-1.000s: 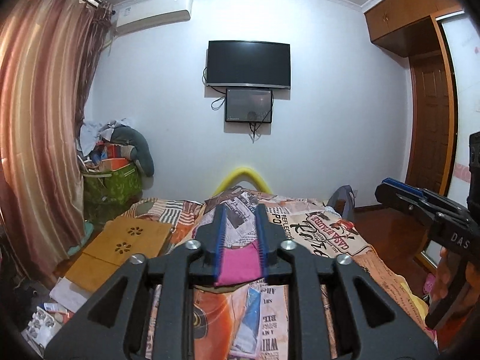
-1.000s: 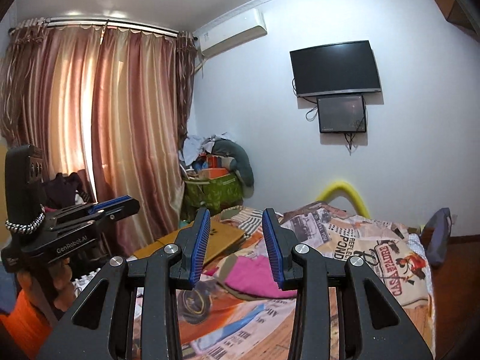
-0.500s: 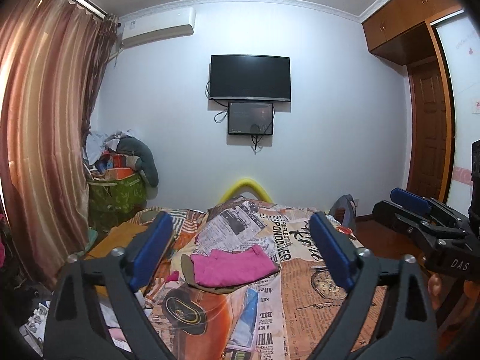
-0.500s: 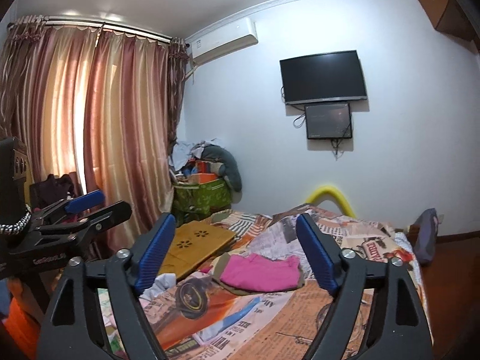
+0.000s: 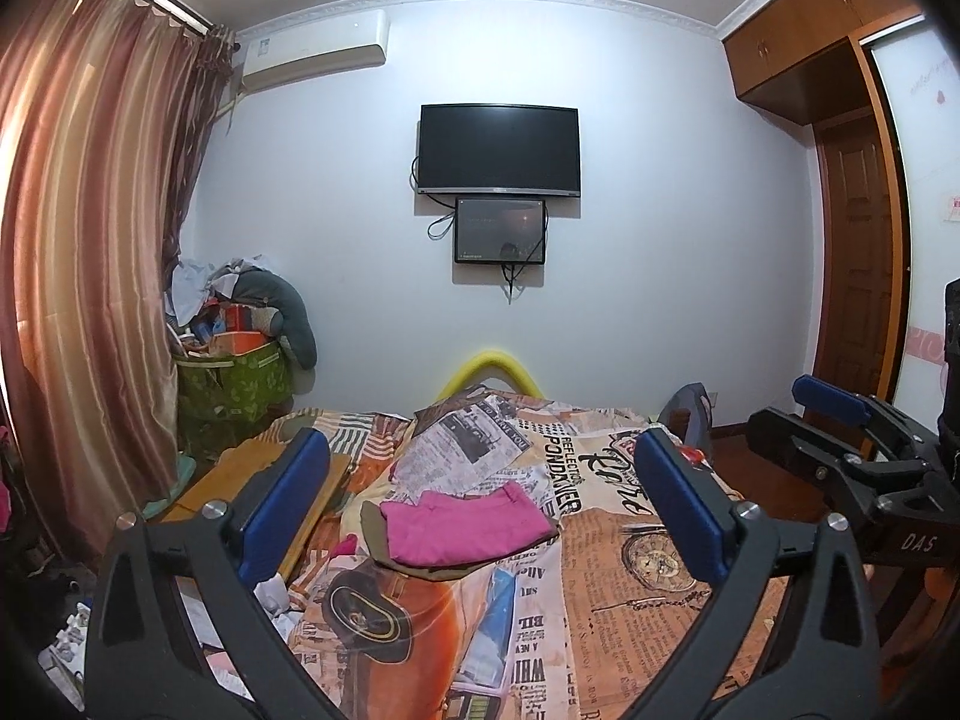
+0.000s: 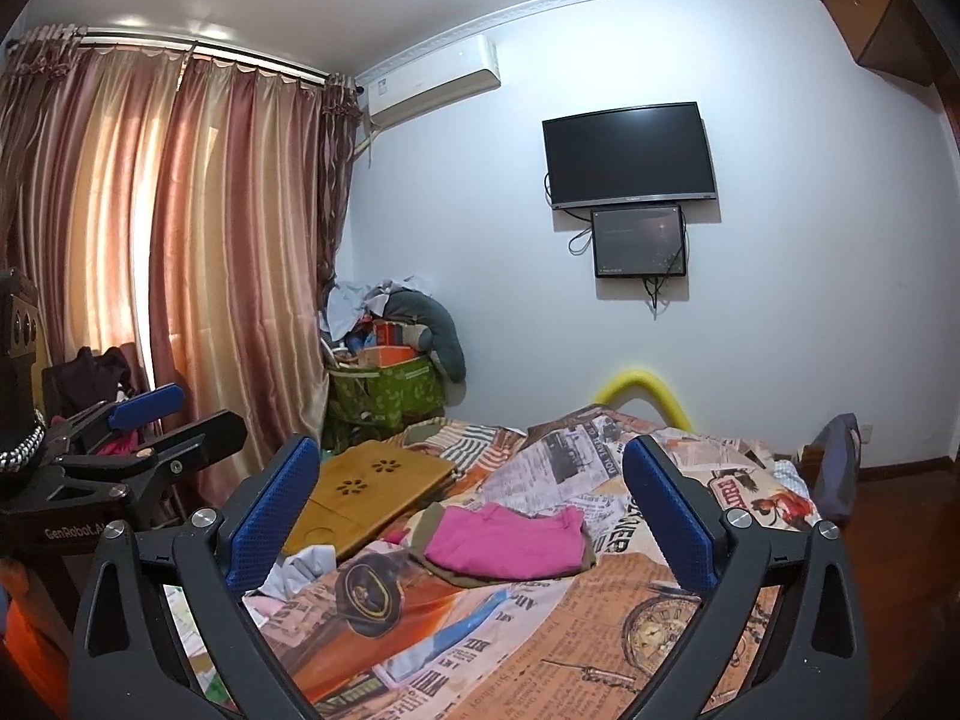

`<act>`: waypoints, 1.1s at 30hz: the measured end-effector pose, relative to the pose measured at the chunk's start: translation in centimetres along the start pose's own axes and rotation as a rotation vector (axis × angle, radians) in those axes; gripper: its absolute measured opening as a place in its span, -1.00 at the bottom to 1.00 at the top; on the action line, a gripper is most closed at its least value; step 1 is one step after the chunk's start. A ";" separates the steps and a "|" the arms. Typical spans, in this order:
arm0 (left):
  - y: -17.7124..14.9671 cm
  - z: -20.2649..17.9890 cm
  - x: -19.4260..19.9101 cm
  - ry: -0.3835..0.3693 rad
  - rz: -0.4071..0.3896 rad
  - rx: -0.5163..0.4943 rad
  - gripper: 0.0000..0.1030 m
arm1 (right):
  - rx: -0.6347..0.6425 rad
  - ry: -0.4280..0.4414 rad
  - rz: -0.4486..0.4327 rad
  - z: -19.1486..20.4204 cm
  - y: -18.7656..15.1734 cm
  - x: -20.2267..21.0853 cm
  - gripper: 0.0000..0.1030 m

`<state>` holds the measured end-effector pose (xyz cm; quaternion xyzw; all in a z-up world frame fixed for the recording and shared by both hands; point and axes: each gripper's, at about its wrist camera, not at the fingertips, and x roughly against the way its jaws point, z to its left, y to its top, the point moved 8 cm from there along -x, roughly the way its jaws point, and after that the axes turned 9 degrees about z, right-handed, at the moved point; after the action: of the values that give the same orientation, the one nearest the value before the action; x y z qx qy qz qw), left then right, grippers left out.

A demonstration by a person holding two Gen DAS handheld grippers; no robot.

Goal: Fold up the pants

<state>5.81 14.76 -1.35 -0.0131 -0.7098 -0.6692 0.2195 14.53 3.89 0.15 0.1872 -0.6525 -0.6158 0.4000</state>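
Observation:
The pink pants point(image 5: 468, 525) lie folded on an olive garment point(image 5: 375, 531) in the middle of the newspaper-print bedspread point(image 5: 630, 570). My left gripper point(image 5: 480, 456) hangs short of them over the near bed, its jaws opening wide with nothing between them. My right gripper point(image 6: 471, 456) does the same from the right side, jaws opening, empty, with the pink pants point(image 6: 510, 543) beyond its blue pads point(image 6: 270, 516). Each gripper also shows at the edge of the other's view: the right gripper point(image 5: 840, 420) and the left gripper point(image 6: 162, 420).
A wooden lap tray point(image 6: 372, 492) lies at the bed's left edge. A green bag point(image 6: 384, 390) piled with clothes stands by the curtain point(image 6: 210, 270). A yellow foam arch point(image 6: 648, 390) and a grey bag point(image 5: 690, 414) sit at the far end. Crumpled cloth point(image 6: 300, 564) lies near left.
Both grippers' jaws have spread from a narrow gap to wide apart. The pink pants lie in the same spot on the bed.

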 end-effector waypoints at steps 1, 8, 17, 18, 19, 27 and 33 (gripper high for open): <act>0.1 0.0 -0.1 0.001 0.001 0.000 0.99 | -0.001 -0.003 0.000 0.0 0.0 0.0 0.97; -0.1 0.1 -0.4 0.004 0.003 0.003 0.99 | -0.009 -0.019 -0.007 -0.2 0.2 0.4 0.99; -0.5 0.2 -0.7 0.010 0.010 0.006 0.99 | -0.011 -0.018 0.003 -0.2 0.4 0.4 0.99; -0.6 0.2 -0.8 0.009 0.012 0.008 0.99 | -0.011 -0.018 0.002 -0.2 0.4 0.5 0.99; -0.6 0.3 -0.8 0.008 0.013 0.009 0.99 | -0.012 -0.018 0.002 -0.2 0.4 0.5 0.99; -0.6 0.4 -0.9 0.005 0.016 0.013 0.99 | -0.012 -0.020 0.000 -0.1 0.4 0.6 0.99; -0.6 0.4 -0.9 0.004 0.014 0.012 0.99 | -0.022 -0.020 0.001 -0.2 0.4 0.7 0.99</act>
<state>6.28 15.33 -2.24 -0.0153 -0.7131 -0.6635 0.2259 14.39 3.30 0.68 0.1765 -0.6496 -0.6247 0.3957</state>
